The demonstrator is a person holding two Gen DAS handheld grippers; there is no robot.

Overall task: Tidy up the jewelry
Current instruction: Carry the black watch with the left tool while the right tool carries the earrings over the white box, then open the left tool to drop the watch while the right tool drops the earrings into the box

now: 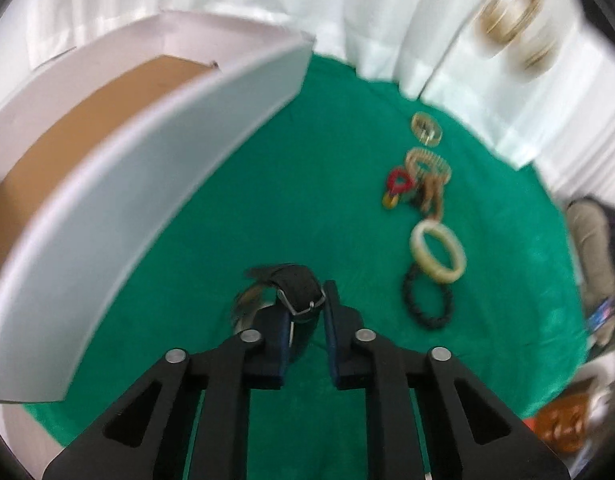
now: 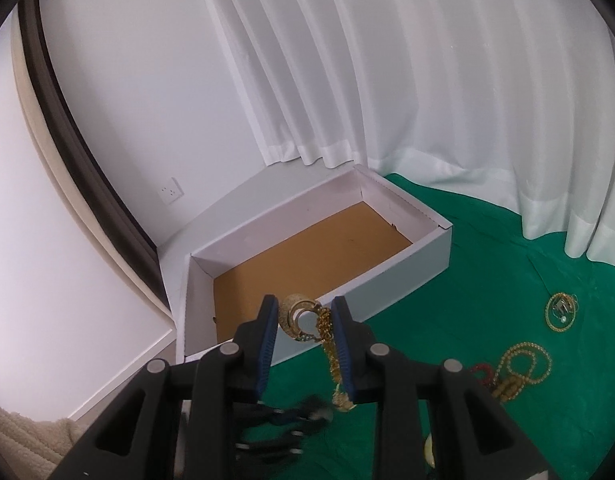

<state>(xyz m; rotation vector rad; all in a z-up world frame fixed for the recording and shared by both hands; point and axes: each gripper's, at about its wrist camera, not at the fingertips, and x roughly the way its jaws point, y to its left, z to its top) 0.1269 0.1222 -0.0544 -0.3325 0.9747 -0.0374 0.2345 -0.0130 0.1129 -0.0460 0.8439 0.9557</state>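
Right claw (image 2: 303, 326) raised at lower centre of its view, above the near wall of the white box (image 2: 391, 280), partly closed on a gold necklace (image 2: 307, 320); chain hanging from the pads, apparently for dropping onto the bare brown floor inside. Left claw (image 1: 307, 308) low over the green cloth (image 1: 267, 200), narrowly parted around a black watch (image 1: 299, 292), grip uncertain. More jewelry at right of that view: cream bangle (image 1: 438, 256), black bead bracelet (image 1: 427, 300), gold hoops (image 1: 427, 162). Blurred throughout; watch face hidden; surface beneath cloth unclear.
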